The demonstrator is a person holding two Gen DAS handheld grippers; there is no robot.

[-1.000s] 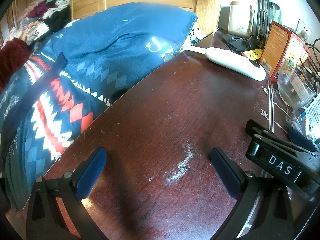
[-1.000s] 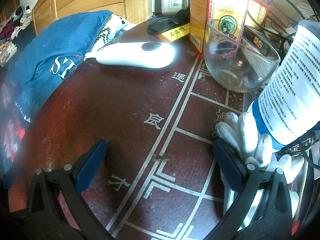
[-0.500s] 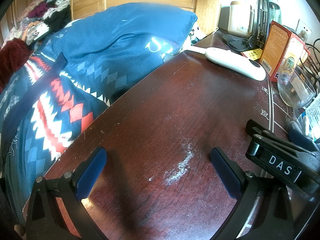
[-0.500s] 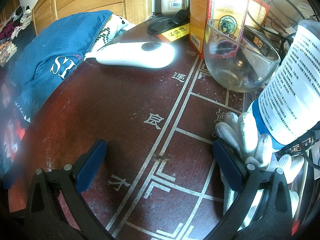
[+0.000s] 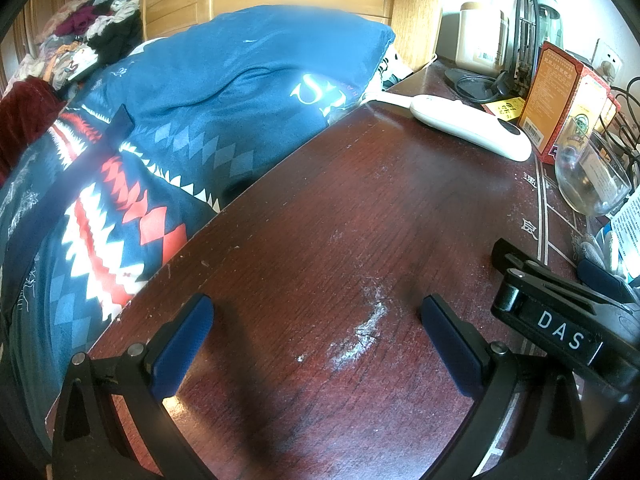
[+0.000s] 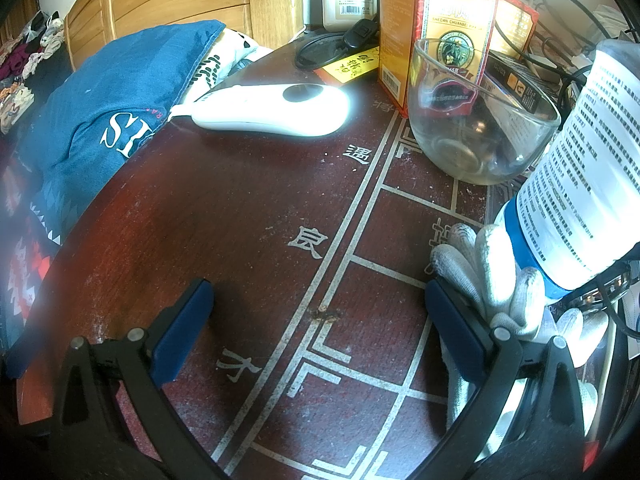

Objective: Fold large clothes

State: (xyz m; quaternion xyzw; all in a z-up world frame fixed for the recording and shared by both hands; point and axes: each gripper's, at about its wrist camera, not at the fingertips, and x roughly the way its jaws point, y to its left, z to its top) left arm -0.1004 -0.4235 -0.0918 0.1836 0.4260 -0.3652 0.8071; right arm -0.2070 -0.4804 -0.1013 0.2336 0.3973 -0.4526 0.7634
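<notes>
Left tool [image 5: 316, 322] and right tool [image 6: 318, 306]: both spread wide, empty, low over the dark wooden worktop [image 5: 360, 208]. Blue patterned garment [image 5: 192, 112]: heaped on the bed, left of the worktop. White handset [image 6: 276, 110], glass bowl [image 6: 480, 120]: far right.

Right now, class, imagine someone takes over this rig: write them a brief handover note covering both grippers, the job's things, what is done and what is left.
Left gripper: open, empty, over the dark wooden table.
Right gripper: open, empty, over the same table, its right finger against a white work glove.
Clothes: a pile lies far back on the bed, beyond the blue patterned bedding; no garment is on the table.
Done: nothing folded that shows.
Left: fetch a large garment, spread it, fold it. Mind the glass bowl and the white handheld device.
</notes>
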